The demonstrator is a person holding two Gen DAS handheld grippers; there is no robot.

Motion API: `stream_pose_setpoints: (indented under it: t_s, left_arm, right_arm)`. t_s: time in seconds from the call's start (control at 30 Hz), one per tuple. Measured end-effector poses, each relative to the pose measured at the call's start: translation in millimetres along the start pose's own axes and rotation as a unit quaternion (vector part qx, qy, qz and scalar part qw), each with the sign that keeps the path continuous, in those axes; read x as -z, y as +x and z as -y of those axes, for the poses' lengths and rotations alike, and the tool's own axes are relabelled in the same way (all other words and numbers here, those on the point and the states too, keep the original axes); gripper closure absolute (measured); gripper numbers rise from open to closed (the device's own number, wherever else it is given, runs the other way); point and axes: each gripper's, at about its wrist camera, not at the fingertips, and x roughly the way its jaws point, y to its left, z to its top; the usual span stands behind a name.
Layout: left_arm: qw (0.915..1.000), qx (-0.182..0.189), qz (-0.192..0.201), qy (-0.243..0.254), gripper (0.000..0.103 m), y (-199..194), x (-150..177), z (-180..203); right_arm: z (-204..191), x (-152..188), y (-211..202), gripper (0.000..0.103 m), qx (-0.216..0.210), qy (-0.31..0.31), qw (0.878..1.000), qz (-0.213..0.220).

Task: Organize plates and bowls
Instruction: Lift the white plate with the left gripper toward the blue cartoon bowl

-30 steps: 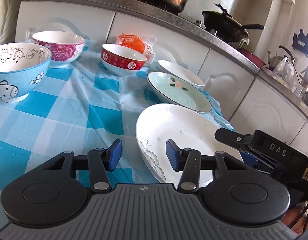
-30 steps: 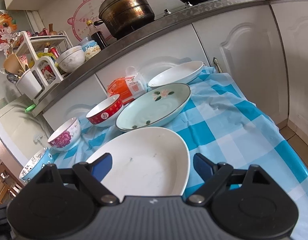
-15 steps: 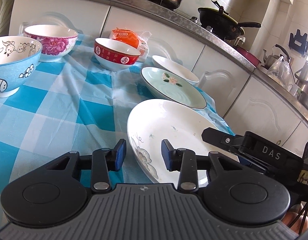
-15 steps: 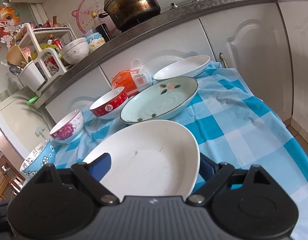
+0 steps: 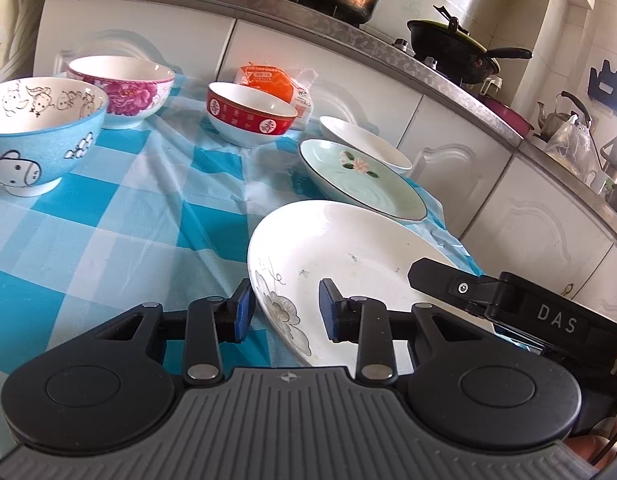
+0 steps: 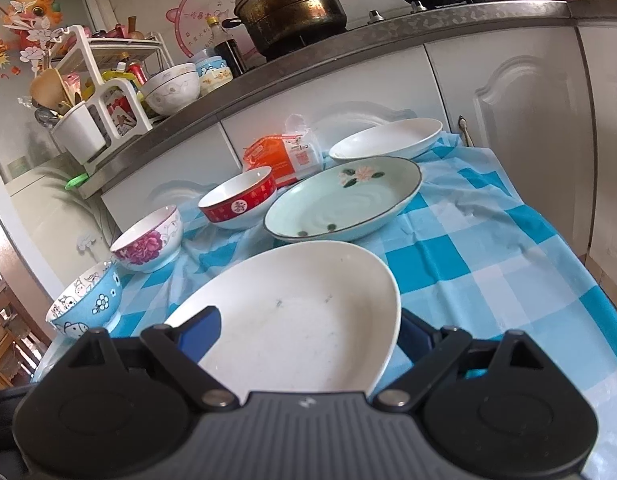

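A large white plate (image 5: 348,248) with a grey flower print lies nearest on the blue checked cloth. My left gripper (image 5: 286,312) straddles its near left rim and its jaws are closing: one pad sits right by the rim's outside, the other over the inside. My right gripper (image 6: 308,334) straddles the same plate (image 6: 300,304) from the other side, its jaws wide and opening. One of its fingers is above the plate and the other hidden under the edge. Behind stand a pale green flowered plate (image 6: 340,204) and a white dish (image 6: 388,138).
A red bowl (image 5: 248,120), a pink-flowered bowl (image 5: 124,92) and a blue cartoon bowl (image 5: 36,140) stand on the left of the table. An orange packet (image 5: 268,80) leans on white cabinet doors (image 6: 508,120) behind. The cloth (image 6: 548,280) drops off at the right edge.
My left gripper's pads have drawn closer together around the white plate's rim. The plate's right edge now covers the right gripper's right finger, which showed clear of it before.
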Motion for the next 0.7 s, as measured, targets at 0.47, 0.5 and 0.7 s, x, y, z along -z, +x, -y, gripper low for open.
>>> stream_pose_setpoints:
  t_s: [0.47, 0.5, 0.7]
  left_arm:
    - [0.9977, -0.052, 0.043, -0.003, 0.067, -48.0, 1.2, -17.3]
    - [0.9974, -0.055, 0.046, -0.003, 0.067, -53.0, 0.7, -19.0]
    - [0.9944, -0.088, 0.057, -0.016, 0.067, -79.7, 3.0, -33.6]
  right_arm:
    - [-46.0, 13.1, -0.7, 0.011, -0.026, -0.051, 0.998, -0.007]
    - [-49.5, 14.3, -1.2, 0.011, -0.03, -0.054, 0.998, -0.007]
    - [-75.8, 21.8, -3.5, 0.011, -0.055, -0.075, 0.996, -0.01]
